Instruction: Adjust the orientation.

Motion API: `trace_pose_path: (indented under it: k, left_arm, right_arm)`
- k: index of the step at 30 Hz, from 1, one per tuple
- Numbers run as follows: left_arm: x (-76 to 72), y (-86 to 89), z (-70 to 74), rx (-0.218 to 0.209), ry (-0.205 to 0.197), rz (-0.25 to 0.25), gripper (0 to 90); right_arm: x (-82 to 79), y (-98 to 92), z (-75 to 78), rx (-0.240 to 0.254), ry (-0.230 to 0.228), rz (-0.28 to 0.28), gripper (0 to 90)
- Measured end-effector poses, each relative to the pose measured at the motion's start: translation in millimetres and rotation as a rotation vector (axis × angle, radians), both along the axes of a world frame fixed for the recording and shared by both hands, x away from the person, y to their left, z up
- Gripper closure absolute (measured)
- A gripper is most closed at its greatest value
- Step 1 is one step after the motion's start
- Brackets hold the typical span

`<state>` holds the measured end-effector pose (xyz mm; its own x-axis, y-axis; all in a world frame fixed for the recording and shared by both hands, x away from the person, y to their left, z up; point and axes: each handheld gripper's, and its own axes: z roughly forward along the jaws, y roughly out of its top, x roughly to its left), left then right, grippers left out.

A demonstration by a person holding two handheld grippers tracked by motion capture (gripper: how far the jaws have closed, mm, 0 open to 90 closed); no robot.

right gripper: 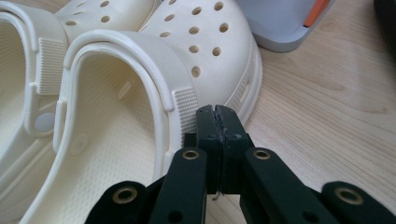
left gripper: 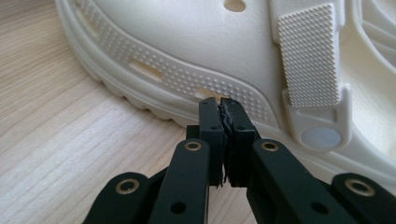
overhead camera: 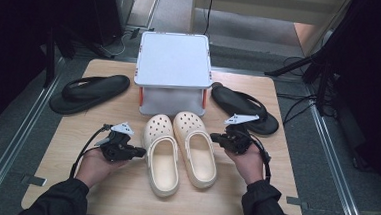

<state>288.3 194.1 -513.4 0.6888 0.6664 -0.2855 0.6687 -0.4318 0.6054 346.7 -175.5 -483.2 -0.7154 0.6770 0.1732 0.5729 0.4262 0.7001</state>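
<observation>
Here, on a light wooden table (overhead camera: 123,193), a pair of cream-coloured perforated foam clogs (overhead camera: 181,152) lies side by side at the centre, toes pointing to the far side, between the person's two hand-held grippers. The left gripper (overhead camera: 138,152) sits just beside the outer flank of the left clog (overhead camera: 161,158), its black jaws pressed together with nothing between them; in the left gripper view the tips (left gripper: 220,105) stand close against the clog's ribbed sole edge (left gripper: 140,100), though whether they touch it cannot be told. The right gripper (overhead camera: 215,137), likewise closed and empty, rests near the outer side of the right clog (overhead camera: 196,148); its own view puts the tips (right gripper: 215,112) right by the textured strap end (right gripper: 184,109).

Each clog has a rounded toe cap dotted with holes, a heel strap folded forward over the opening and a dimpled insole. A grey boxy stand with orange posts (overhead camera: 173,69) rises just beyond the toes, flanked by two black flip-flop sandals: one far left (overhead camera: 89,92), one far right (overhead camera: 243,108). The gripper views cut off the clogs' heels, and the stand's interior is in shadow.
</observation>
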Motion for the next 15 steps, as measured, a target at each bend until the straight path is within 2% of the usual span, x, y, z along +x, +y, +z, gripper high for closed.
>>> trace_pose_path:
  k: [10, 15]
  left_arm:
    - [-2.9, -8.5, 0.0, -0.006, -0.005, -0.013, 88.0]
    - [-1.1, -5.0, 1.3, -0.011, 0.004, -0.006, 85.6]
  right_arm:
    - [0.5, 6.2, -1.6, 0.015, 0.01, 0.015, 90.0]
    - [1.8, 6.4, -2.8, 0.007, 0.012, 0.009, 89.7]
